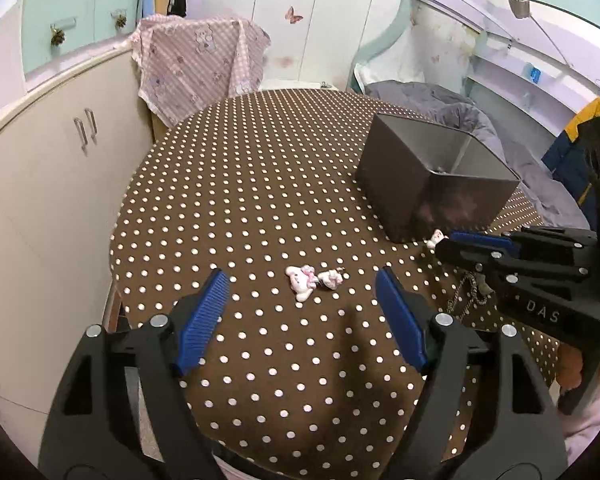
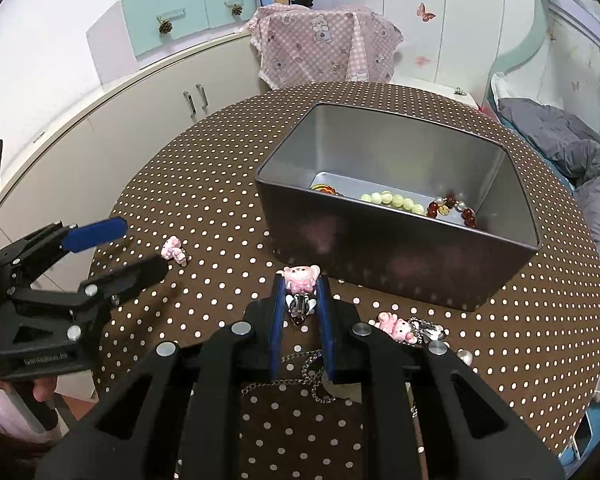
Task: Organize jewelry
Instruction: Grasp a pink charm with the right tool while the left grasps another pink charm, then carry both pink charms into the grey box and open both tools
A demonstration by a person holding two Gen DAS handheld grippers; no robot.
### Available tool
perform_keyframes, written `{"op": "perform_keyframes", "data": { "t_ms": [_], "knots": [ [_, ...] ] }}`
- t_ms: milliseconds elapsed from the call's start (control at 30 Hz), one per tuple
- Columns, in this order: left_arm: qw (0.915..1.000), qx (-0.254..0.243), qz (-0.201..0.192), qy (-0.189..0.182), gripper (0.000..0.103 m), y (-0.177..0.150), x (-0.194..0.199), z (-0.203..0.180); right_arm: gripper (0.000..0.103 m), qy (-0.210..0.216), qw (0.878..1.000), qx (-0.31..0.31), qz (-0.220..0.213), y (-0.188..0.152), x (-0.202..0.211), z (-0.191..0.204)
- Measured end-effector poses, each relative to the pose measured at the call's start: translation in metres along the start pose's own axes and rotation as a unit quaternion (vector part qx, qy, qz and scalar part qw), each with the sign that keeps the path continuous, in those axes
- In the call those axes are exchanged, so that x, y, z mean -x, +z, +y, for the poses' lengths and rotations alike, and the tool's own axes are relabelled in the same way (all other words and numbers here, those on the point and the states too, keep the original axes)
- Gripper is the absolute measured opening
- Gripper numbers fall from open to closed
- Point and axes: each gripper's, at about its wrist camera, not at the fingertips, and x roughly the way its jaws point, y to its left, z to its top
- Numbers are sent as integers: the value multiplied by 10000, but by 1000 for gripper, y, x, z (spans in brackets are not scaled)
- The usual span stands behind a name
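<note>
The right gripper (image 2: pixel 300 280) pinches a charm (image 2: pixel 299 278) shallowly; it may slip short of the tin (image 2: pixel 396 264). The left gripper (image 1: pixel 302 280) gapes.

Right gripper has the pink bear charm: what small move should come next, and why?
Probably lift and carry it forward over the tin box. The right gripper is shut on the pink bear charm just short of the box's near wall, and bead bracelets already lie inside.

Pink bear charm (image 2: pixel 300 276) pinched upright just near the open dark tin (image 2: pixel 396 264) (beads inside); two more pink charms (image 2: pixel 175 251) (image 2: pixel 396 328) lying left and right.
</note>
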Motion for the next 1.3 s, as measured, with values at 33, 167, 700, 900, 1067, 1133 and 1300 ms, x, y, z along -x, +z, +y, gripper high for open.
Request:
{"op": "perform_keyframes", "data": {
  "t_ms": [33,167,700,900,1067,1133,1300],
  "knots": [
    [10000,-38,2,9,75,0,-1,-1,14,2,10000,5,7,0,0,0],
    [9997,-157,127,126,54,0,-12,-6,14,13,10000,-10,17,-1,-1,1],
    [9992,-324,151,182,6,-1,-23,-4,14,3,10000,-59,15,-3,2,-3],
    [9997,-164,101,165,71,9,-26,5,14,-11,9999,-101,20,-6,4,-6],
    [9994,-282,101,152,72,13,-32,-4,14,-10,9999,-108,33,-6,5,-7],
    [9988,-360,209,257,71,13,-43,-9,14,-3,9999,-97,37,-6,4,-6],
    [9971,-615,187,418,24,14,-47,-18,14,7,9999,-77,70,-3,2,-2]
  ]
}}
